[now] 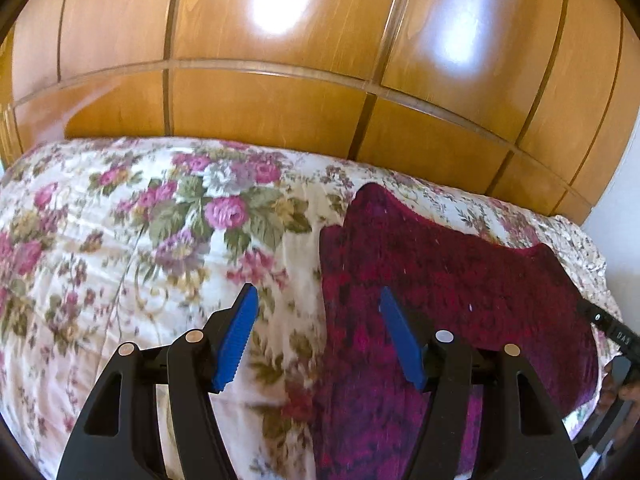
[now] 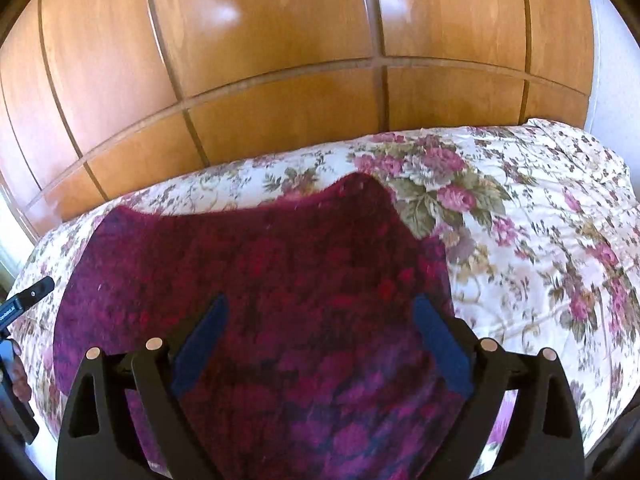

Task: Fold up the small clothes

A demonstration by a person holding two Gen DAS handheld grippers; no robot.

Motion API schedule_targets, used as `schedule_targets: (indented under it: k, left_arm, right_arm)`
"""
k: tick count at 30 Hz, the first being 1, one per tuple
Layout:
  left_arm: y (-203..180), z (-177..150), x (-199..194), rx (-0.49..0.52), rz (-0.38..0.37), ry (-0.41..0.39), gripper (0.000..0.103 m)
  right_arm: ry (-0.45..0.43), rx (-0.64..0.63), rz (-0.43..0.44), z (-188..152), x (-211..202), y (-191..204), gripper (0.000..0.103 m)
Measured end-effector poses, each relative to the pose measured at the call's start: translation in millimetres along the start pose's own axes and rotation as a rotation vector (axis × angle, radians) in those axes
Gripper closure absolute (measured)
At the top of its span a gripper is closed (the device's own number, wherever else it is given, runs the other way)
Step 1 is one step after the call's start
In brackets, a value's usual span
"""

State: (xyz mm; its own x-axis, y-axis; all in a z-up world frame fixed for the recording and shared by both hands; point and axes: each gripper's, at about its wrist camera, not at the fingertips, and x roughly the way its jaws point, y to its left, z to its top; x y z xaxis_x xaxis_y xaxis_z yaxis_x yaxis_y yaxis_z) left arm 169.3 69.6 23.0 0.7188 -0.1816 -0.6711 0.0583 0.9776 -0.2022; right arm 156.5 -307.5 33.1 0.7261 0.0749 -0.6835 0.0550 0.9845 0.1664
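I see the garment (image 2: pixel 280 280), dark red knit, spread flat on the bed (image 1: pixel 120 260) before the wardrobe (image 1: pixel 280 100); its near edge is cut off. Left gripper (image 1: pixel 318 338) released over the garment's left edge. Right gripper (image 2: pixel 320 344) released above its middle, empty. Both views blurred.

The knitted garment (image 2: pixel 280 280) is mottled crimson, magenta and purple. The bedspread (image 1: pixel 120 240) is cream with pink roses and green leaves. The wardrobe (image 1: pixel 280 112) is honey-brown wood.
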Motion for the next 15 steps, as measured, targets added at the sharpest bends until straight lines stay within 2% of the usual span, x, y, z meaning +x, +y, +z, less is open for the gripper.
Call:
schedule_targets:
  k: [5, 7, 8, 9, 10, 12, 15]
  left_arm:
    - [-5.0, -3.3, 43.5, 0.034, 0.05, 0.1, 0.04]
    - [-3.8, -8.8, 56.1, 0.028, 0.059, 0.121, 0.04]
    - [-3.3, -10.5, 60.3, 0.029, 0.067, 0.125, 0.04]
    - [-3.3, -12.4, 65.5, 0.031, 0.076, 0.125, 0.04]
    - [-2.1, -13.2, 68.4, 0.024, 0.073, 0.126, 0.04]
    - [1.9, -11.9, 72.5, -0.009, 0.061, 0.135, 0.039]
    - [3.2, -10.5, 72.0, -0.011, 0.079, 0.138, 0.032]
  right_arm:
    - [0.047, 0.051, 0.016, 14.2, 26.9, -20.9, 0.011]
    - [0.075, 0.062, -0.002, 15.4, 38.7, -28.3, 0.012]
    - [0.109, 0.066, -0.04, 14.5, 48.0, -33.1, 0.012]
    - [0.161, 0.115, -0.024, 10.9, 63.2, -44.5, 0.013]
    - [0.178, 0.169, 0.009, 8.1, 71.3, -54.2, 0.013]
    - [0.164, 0.217, 0.043, 5.9, 74.8, -63.5, 0.013]
    - [0.139, 0.174, 0.013, 3.7, 73.2, -57.3, 0.013]
